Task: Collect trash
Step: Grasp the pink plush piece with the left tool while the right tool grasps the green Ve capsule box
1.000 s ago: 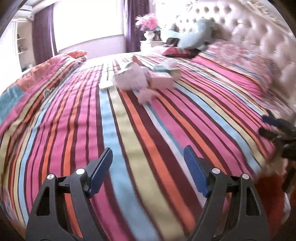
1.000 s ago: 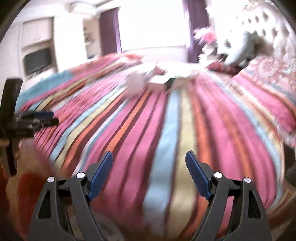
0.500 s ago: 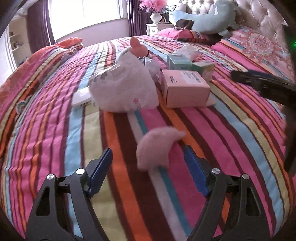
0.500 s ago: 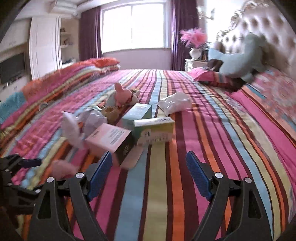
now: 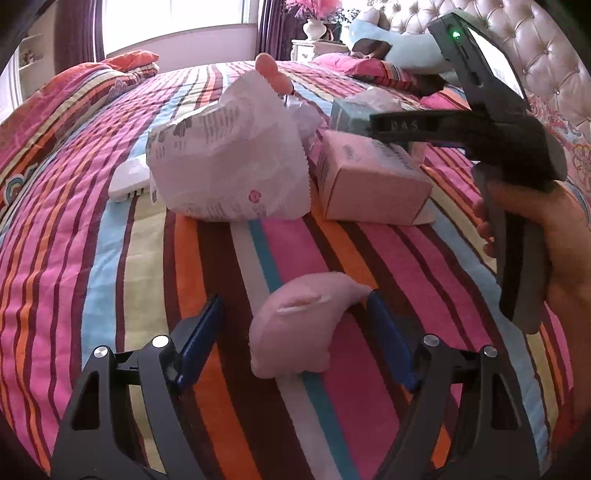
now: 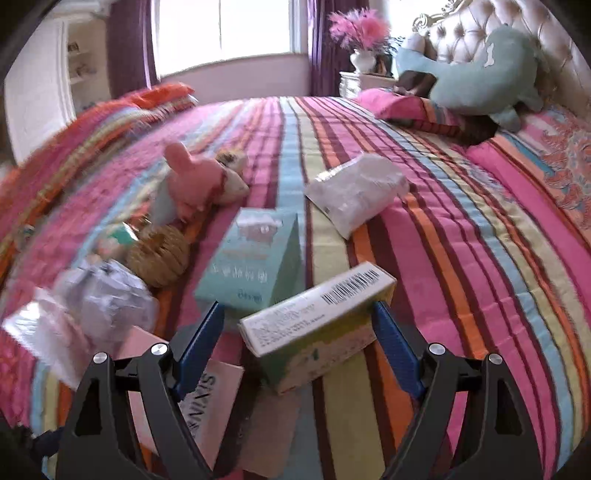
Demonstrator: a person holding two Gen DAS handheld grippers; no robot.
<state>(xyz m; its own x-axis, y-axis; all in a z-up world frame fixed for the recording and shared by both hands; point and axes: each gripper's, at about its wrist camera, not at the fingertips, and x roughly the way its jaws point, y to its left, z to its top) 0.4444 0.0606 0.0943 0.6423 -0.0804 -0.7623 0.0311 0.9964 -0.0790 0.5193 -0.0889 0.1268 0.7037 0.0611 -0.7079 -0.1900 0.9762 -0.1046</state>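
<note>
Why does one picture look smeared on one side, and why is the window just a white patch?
Right wrist view: the left side is motion-blurred, smearing the crumpled wrapper, while the barcode box stays readable. Both views: the window is overexposed by daylight, and the fisheye lens bends the striped bedspread.

A: Right gripper [image 6: 297, 332], jaws apart; yellow-green barcoded carton [image 6: 317, 321] between the blue fingers [image 6: 201, 336].

B: Beyond the fingers?

A: Teal cardboard box [image 6: 251, 262]; farther right, clear crumpled plastic packet [image 6: 354, 192].
</note>
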